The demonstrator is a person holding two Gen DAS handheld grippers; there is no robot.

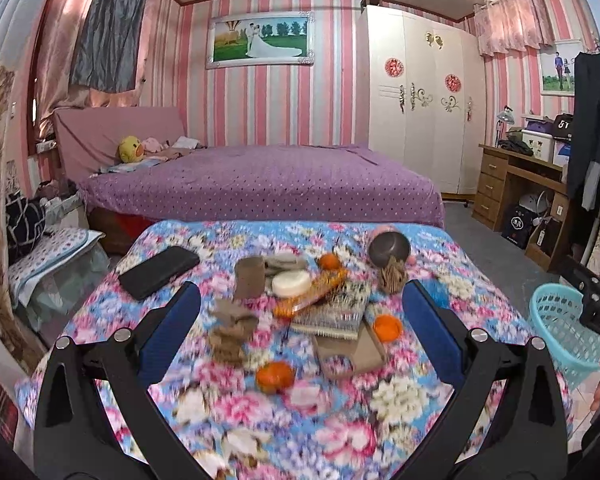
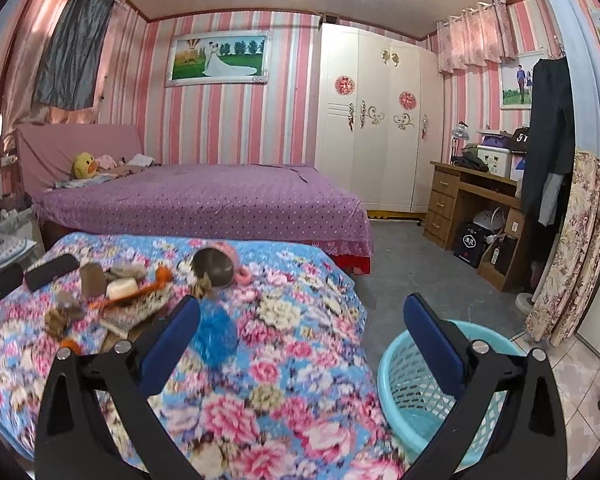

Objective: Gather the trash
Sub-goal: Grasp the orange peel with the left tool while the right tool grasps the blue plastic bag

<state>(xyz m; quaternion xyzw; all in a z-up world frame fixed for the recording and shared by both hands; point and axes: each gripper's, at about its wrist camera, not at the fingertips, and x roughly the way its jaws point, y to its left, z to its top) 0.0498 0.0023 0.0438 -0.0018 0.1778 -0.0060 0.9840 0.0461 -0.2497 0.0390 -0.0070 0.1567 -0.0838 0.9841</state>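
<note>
A: Left to right, what was on the surface (image 1: 480, 280)?
B: Floral cloth over it. Black phone (image 1: 158, 272) far left. Then a brown paper cup (image 1: 249, 282) on its side, with crumpled brown paper (image 1: 232, 330) nearer the camera. Centre: a white round lid (image 1: 291, 283), an orange wrapper (image 1: 312, 292) lying across a flat patterned box (image 1: 330, 312), a cardboard piece (image 1: 352, 350) under its near edge. Orange peel bits (image 1: 275, 376) scattered around that pile. Right of it a dark bowl (image 1: 389, 249) tipped on its side, a brown wad (image 1: 392, 276) touching it.
A: Left gripper (image 1: 300, 320)?
B: Fingers were spread wide, nothing between them, hovering above the pile. All blurred.
A: Right gripper (image 2: 300, 324)?
B: Also spread wide, holding nothing, over the surface's right edge. A blue scrap (image 2: 214, 336) lay just past its left finger.
A: Bin?
B: Turquoise mesh basket (image 2: 404, 384) on the floor, just beside the surface's right side, partly behind the right finger. Contents couldn't be made out.
</note>
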